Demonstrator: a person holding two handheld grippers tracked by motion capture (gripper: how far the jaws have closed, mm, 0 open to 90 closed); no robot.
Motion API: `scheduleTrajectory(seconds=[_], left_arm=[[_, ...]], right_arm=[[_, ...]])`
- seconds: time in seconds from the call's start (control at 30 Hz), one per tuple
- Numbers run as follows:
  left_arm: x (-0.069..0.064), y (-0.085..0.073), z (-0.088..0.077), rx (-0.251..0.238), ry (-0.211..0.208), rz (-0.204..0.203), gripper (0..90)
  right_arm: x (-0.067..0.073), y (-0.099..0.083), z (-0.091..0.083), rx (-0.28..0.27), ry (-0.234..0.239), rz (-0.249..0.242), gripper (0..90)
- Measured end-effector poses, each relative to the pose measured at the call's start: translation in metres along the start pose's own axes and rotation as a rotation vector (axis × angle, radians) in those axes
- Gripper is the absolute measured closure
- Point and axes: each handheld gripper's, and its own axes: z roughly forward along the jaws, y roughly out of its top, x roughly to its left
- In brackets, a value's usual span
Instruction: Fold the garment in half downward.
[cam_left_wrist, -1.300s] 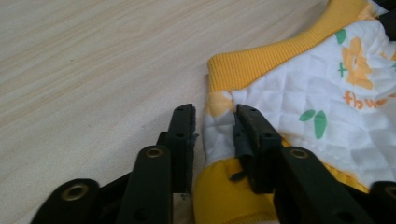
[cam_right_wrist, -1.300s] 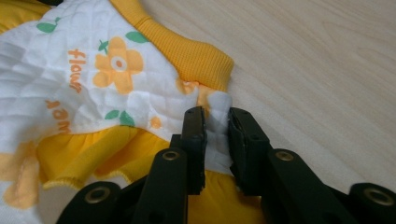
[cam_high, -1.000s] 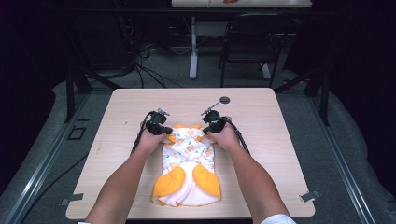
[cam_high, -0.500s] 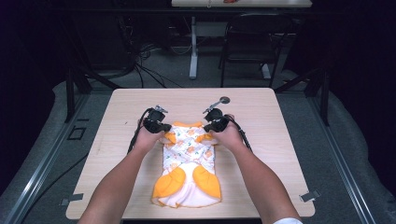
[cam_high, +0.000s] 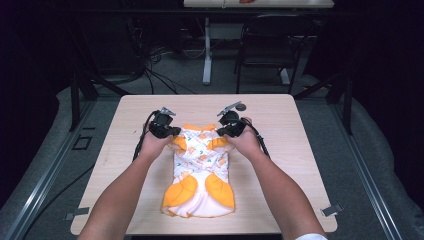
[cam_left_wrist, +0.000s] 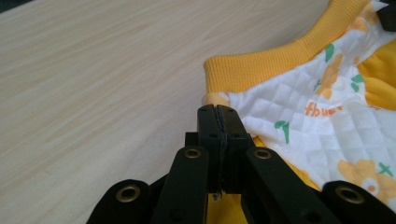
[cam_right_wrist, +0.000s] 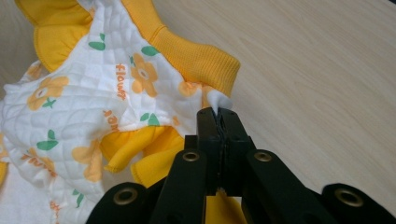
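fingers (cam_right_wrist: 208, 122): both pairs pinched on garment (cam_high: 201, 160) | table (cam_high: 300, 150): underneath

Light wood table (cam_high: 280, 130); flower-print yellow-and-white garment (cam_high: 200, 172) lying at centre; small dark round object (cam_high: 241, 106) near far edge.

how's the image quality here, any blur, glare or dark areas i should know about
High view: soft overall, table evenly lit, floor and room around it very dark, no glare. Left gripper view: garment and wood grain fairly sharp, the left gripper close and a little soft. Right gripper view: print on the garment readable, the far table blurs, the right gripper dark against it.
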Motion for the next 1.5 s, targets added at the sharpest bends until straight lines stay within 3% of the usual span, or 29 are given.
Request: scheduleTrajectory(seconds=[0.43,0.77,1.17,1.5], left_arm=[[-0.002,0.007,-0.016,-0.046,0.013,0.009,89.7],[-0.004,0.018,-0.030,-0.083,0.013,0.033,89.7],[-0.005,0.022,-0.037,-0.095,0.012,0.051,89.8],[-0.004,0.025,-0.042,-0.107,0.014,0.049,89.7]], right_arm=[[0.002,0.011,-0.016,-0.028,-0.020,-0.040,88.7],[0.002,0.014,-0.027,-0.056,-0.033,-0.039,88.8],[0.004,0.015,-0.037,-0.082,-0.038,-0.045,88.9],[0.006,0.024,-0.044,-0.080,-0.053,-0.081,89.0]])
